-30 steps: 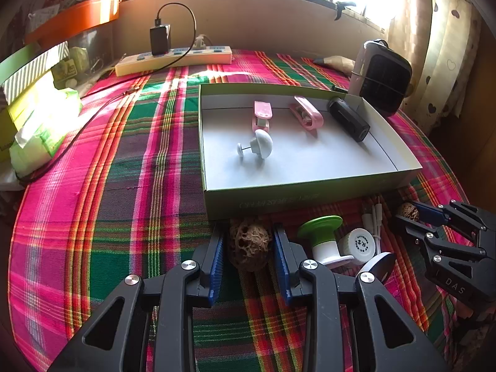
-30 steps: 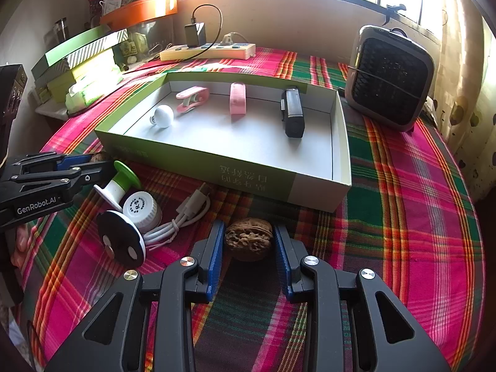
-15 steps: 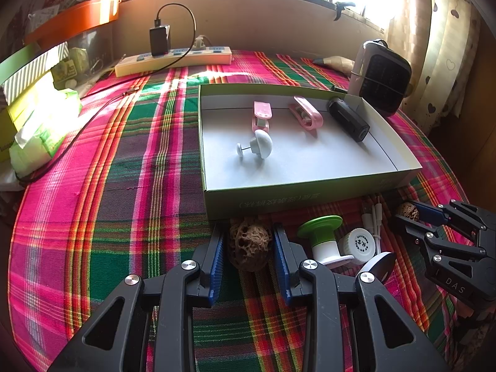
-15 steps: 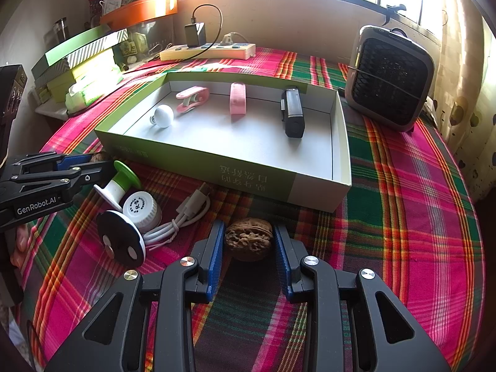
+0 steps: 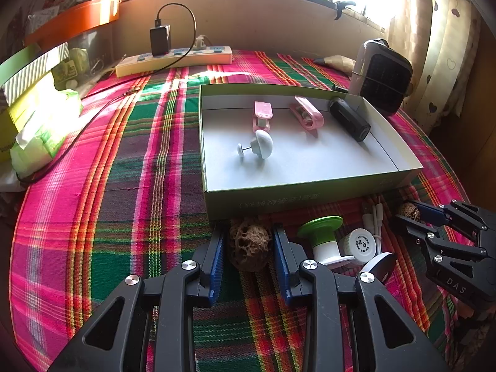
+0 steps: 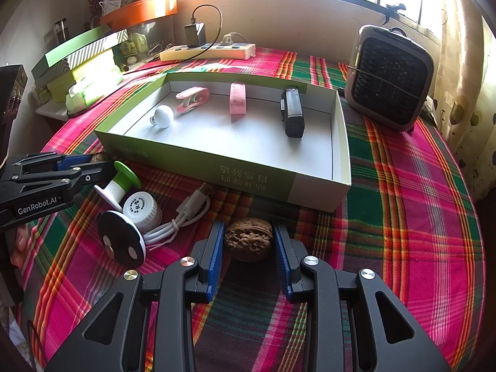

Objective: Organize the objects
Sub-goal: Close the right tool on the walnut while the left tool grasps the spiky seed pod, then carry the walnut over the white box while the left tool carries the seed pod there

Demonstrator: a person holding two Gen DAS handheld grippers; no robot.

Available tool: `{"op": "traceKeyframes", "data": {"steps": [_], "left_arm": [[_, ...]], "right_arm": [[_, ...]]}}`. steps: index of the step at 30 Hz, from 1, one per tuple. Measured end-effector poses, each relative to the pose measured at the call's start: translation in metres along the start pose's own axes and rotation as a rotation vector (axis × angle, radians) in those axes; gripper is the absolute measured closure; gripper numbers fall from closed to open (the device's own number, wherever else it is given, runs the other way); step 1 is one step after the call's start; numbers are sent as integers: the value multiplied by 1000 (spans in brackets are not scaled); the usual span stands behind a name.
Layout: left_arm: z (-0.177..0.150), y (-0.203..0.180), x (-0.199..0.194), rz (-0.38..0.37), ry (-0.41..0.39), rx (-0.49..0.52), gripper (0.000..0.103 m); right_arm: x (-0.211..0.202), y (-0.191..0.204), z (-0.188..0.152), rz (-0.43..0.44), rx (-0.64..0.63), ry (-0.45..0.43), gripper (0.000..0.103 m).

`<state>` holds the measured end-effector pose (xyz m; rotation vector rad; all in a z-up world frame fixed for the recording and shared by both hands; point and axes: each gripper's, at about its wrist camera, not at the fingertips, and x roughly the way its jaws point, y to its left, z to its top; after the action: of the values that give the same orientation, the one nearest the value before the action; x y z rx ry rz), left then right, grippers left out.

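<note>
- Left gripper (image 5: 249, 248) clamped on pitted nut (image 5: 249, 246), low over plaid surface (image 5: 130, 210), just before box (image 5: 297, 198).
- Right gripper (image 6: 249, 241) clamped on walnut (image 6: 249, 238), near box's front corner.
- In box: white knob (image 5: 262, 144), two pink clips (image 5: 263, 114), black device (image 5: 349, 119).
- Between grippers, outside box: green spool (image 5: 322, 238), white cap (image 5: 359, 245), white cable (image 6: 183, 217), black disc (image 6: 121, 243).

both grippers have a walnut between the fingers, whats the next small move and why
Probably lift the left gripper with its walnut over the green box wall just ahead. The pads flank the nut on the cloth, and the box already holds sorted items. The right gripper could follow.
</note>
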<state>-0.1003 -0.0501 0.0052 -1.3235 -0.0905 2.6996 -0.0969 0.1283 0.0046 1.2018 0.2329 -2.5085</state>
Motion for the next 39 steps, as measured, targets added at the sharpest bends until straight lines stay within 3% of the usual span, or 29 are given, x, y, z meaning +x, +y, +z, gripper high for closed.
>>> {"op": "traceKeyframes", "data": {"steps": [19, 39], "left_arm": [[7, -4, -19, -19, -43, 12, 76], [31, -9, -19, -24, -75, 29, 76]], "right_arm": [[-10, -5, 8, 31, 10, -28, 71], [-7, 5, 64, 94, -53, -80, 71]]}}
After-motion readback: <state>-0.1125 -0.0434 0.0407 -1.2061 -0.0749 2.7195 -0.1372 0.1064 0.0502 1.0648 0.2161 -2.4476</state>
